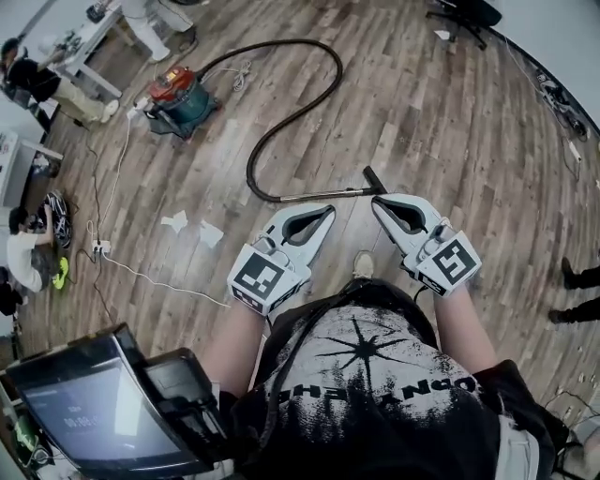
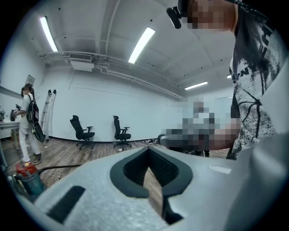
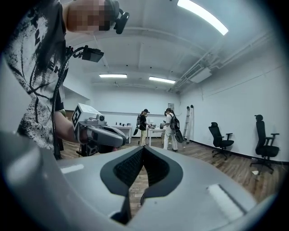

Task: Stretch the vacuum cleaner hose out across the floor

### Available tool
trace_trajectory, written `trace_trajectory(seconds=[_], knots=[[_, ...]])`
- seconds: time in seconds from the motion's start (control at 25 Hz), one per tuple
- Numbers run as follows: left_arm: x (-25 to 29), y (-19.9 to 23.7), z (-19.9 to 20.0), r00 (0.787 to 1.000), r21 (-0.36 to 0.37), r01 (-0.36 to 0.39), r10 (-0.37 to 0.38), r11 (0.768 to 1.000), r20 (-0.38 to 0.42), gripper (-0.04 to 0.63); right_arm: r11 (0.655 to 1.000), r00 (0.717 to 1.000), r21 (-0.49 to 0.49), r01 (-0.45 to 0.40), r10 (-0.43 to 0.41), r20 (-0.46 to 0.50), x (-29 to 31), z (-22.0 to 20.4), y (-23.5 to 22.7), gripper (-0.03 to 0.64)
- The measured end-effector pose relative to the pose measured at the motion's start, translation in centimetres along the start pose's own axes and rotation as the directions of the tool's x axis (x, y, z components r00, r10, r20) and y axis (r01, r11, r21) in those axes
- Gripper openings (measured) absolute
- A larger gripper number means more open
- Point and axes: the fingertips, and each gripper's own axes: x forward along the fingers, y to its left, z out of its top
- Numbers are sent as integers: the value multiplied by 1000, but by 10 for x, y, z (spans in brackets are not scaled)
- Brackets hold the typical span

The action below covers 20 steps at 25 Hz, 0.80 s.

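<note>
On the wooden floor [image 1: 450, 103], the black hose [image 1: 291, 117] lies looped.

The vacuum cleaner [image 1: 178, 98] stands on the floor [image 1: 422, 122] far ahead to the left, near a counter [image 1: 89, 37]. Its hose [image 1: 339, 73] runs off to the right, loops back toward the middle and ends in a wand [image 1: 323, 194] lying just before the left tongs [image 1: 325, 212] and right tongs [image 1: 380, 202], which are side by side. Two scraps of paper [image 1: 192, 228] lie left of the left tongs, and a power strip [image 1: 98, 248] lies further left. An office chair [image 1: 464, 14] stands far ahead to the right. A screen [image 1: 84, 403] sits close at the person's left side
</note>
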Motion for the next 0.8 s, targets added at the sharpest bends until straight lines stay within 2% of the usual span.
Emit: trace_trajectory(seconds=[0.2,0.48,0.8], knots=[[33,22,5,997,-13,-74,74,997,-7,0,997,997,-3,-72,72,17,10,2,-44,5],[91,46,18,991,-12,-133,132,991,-17,0,991,990,-3,-136,137,17,7,-2,-108,5],[124,76,29,976,-37,-217,217,975,-14,0,976,974,-13,-219,219,55,21,-3,-154,5]])
